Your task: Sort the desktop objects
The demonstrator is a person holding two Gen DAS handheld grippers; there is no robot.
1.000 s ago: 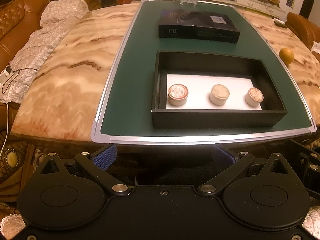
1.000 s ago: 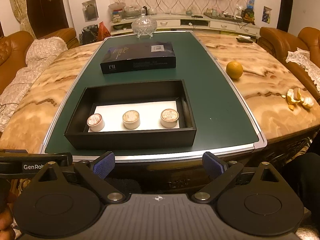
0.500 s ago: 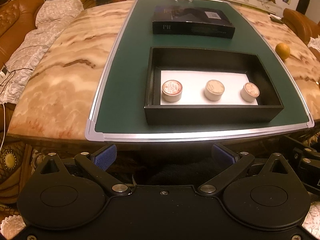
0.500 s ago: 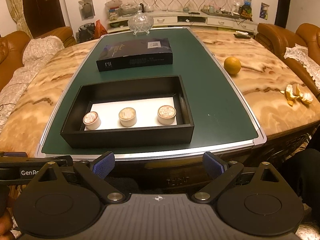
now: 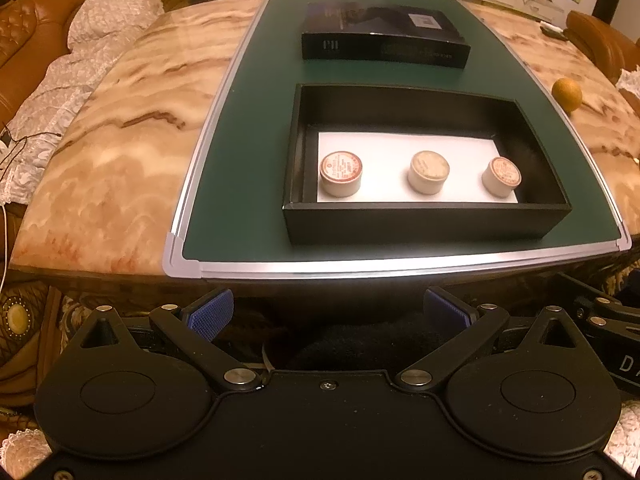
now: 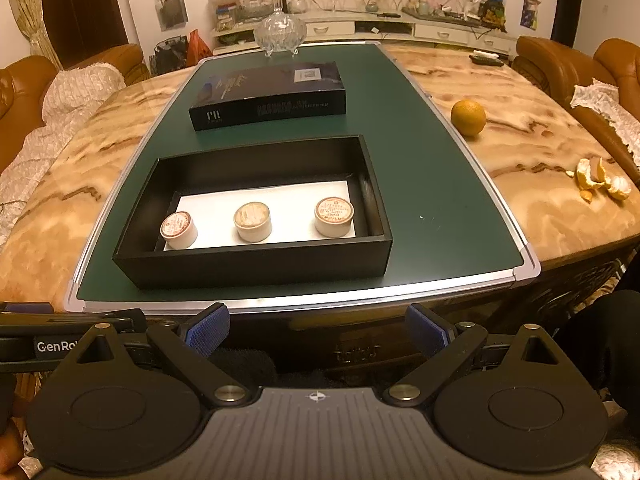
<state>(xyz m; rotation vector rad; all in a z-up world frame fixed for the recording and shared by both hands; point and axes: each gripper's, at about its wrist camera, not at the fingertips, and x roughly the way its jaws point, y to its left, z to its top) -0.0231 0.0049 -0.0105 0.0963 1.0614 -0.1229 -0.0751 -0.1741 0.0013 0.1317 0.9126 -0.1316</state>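
An open black box sits on the green mat near the table's front edge. Three small round white jars stand in a row inside it on a white liner: left, middle, right. A closed dark flat box lies behind it. My left gripper and right gripper are both open and empty, held below and in front of the table edge.
An orange rests on the marble table right of the mat. Orange peel lies farther right. A glass bowl stands at the mat's far end. Sofas flank the table.
Both grippers have risen and moved a little toward the table, so the box and jars look closer and are seen more from above. Nothing on the table has moved.
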